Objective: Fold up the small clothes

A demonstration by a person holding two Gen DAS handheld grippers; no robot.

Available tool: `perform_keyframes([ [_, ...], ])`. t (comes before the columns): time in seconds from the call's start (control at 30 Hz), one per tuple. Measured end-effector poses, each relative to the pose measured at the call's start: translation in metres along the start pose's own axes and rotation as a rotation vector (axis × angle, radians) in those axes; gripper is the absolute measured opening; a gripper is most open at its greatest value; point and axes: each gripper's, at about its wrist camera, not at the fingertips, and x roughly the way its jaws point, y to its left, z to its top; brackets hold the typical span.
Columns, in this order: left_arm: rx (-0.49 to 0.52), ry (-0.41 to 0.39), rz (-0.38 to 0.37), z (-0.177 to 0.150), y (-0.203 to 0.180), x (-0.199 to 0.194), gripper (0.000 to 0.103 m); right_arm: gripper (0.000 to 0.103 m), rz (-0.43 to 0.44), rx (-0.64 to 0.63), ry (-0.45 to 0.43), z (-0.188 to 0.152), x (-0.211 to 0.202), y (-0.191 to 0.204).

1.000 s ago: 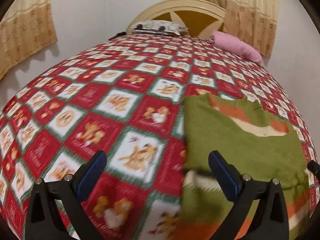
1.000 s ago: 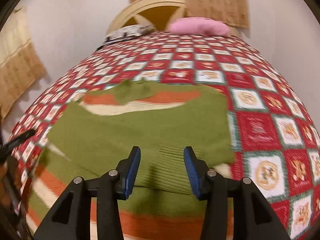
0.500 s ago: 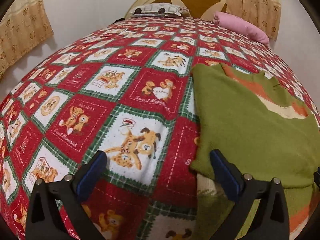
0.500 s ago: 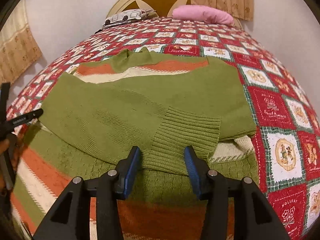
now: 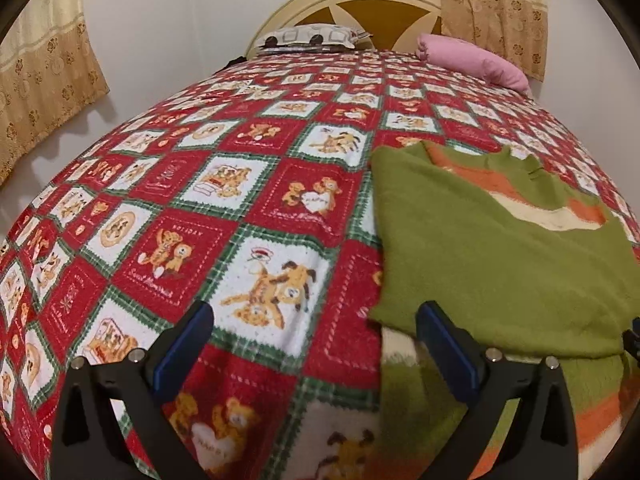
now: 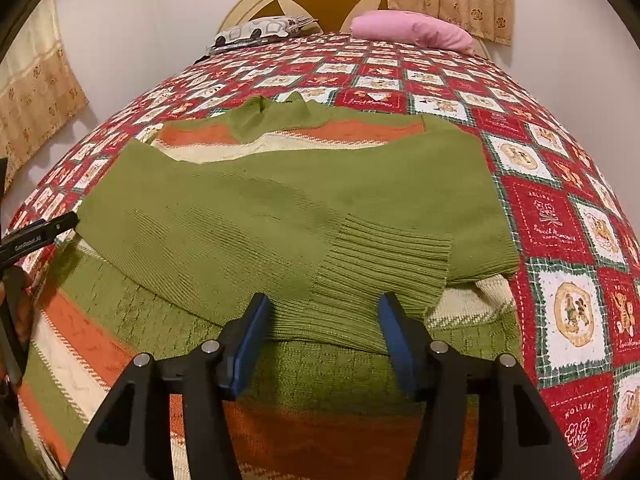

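Observation:
A small green sweater (image 6: pixel 280 208) with orange and cream stripes lies flat on the bed, both sleeves folded across its chest. The ribbed cuff (image 6: pixel 384 276) of the top sleeve lies just ahead of my right gripper (image 6: pixel 320 320), which is open and empty above the sweater's lower part. In the left wrist view the sweater (image 5: pixel 492 248) fills the right side. My left gripper (image 5: pixel 316 332) is open and empty, its right finger over the sweater's left edge, its left finger over the blanket.
The bed is covered by a red, white and green checked blanket (image 5: pixel 224 216) with bear pictures. A patterned pillow (image 6: pixel 260 32) and a pink pillow (image 6: pixel 412 32) lie at the headboard. Curtains hang left and right. The left gripper's tip (image 6: pixel 36 236) shows at the left edge of the right wrist view.
Both grippers have moved forward and lower towards the sweater, then drawn back slightly. Both stay open. The sweater has not moved.

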Motion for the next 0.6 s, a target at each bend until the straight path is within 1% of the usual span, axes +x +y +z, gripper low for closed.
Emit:
perform_keyframes([
  [0.23, 0.027, -0.023, -0.035, -0.009, -0.005, -0.015, 0.103, 0.058, 0.029, 0.059, -0.016, -0.002, -0.01, -0.007],
  [0.37, 0.035, -0.019, -0.05, -0.011, -0.008, -0.017, 0.103, 0.058, 0.041, 0.078, -0.016, -0.003, -0.011, -0.01],
  [0.43, 0.054, -0.015, -0.043, -0.013, -0.011, -0.017, 0.103, 0.066, 0.047, 0.076, -0.007, -0.003, -0.008, -0.01],
  [0.47, 0.062, -0.012, -0.038, -0.014, -0.012, -0.018, 0.103, 0.067, 0.049, 0.064, -0.003, -0.003, -0.006, -0.008],
  [0.6, 0.067, -0.018, -0.056, -0.018, -0.012, -0.027, 0.103, 0.068, -0.001, 0.022, -0.003, -0.003, -0.009, 0.002],
])
